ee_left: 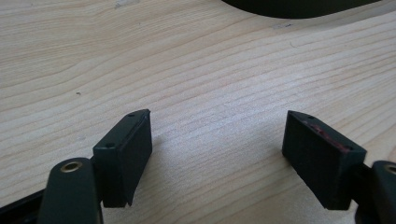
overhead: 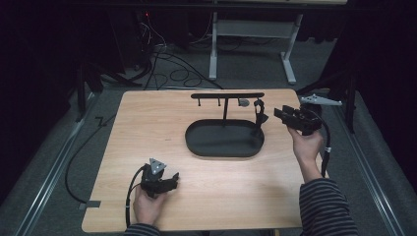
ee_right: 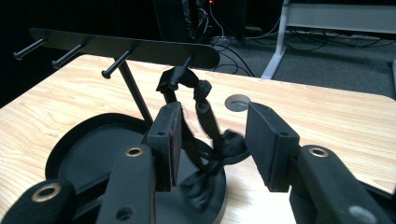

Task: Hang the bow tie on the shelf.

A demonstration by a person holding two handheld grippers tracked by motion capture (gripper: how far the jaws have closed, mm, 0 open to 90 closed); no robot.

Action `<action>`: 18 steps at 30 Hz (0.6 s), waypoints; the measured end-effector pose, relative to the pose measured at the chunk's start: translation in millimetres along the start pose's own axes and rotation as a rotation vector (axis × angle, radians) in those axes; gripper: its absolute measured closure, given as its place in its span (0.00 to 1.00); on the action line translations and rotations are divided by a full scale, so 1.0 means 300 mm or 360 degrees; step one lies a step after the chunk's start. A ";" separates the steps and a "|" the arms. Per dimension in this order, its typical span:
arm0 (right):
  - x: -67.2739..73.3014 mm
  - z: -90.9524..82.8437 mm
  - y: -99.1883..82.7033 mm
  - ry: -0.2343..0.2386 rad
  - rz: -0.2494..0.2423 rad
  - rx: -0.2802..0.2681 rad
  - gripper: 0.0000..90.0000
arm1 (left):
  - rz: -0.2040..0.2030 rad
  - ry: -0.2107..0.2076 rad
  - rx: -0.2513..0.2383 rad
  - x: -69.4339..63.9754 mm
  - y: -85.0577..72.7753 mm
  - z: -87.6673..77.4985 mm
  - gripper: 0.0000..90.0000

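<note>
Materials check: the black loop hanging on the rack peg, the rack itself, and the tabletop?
Black loop: looks like soft fabric, matte; it is knotted, creased and hangs limp from a peg.
Rack: probably metal with a matte black coating; thin flat bar, slim rigid post and pegs, oval tray base. Plastic cannot be ruled out.
Tabletop: light wood or wood-look laminate, smooth, with visible grain lines.

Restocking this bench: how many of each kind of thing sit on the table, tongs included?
Stand with tray: 1
Black ribbon on its peg: 1
Tongs, left and right: 2
Total: 4
</note>
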State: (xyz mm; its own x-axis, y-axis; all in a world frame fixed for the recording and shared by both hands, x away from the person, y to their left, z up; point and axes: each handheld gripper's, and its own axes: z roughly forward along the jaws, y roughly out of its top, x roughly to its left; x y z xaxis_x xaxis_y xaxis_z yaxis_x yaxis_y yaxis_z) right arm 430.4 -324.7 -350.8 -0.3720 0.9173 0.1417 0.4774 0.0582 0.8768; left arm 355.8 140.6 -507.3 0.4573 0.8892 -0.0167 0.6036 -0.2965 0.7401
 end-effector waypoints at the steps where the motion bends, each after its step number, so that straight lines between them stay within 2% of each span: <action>1: 0.000 -0.005 -0.002 -0.0002 0.0001 0.0001 0.64 | 0.0000 0.0000 0.0000 0.000 0.000 0.000 0.27; 18: -0.019 -0.069 -0.040 -0.0008 0.0012 -0.0018 0.64 | 0.0000 0.0000 -0.0001 0.000 0.000 0.000 0.27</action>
State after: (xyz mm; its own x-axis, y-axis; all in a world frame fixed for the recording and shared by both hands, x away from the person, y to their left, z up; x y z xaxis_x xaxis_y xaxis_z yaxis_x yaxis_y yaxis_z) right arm 410.4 -338.6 -352.7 -0.3645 0.9197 0.1459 0.4713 0.0471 0.8807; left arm 355.6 140.5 -507.4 0.4575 0.8890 -0.0169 0.6031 -0.2963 0.7405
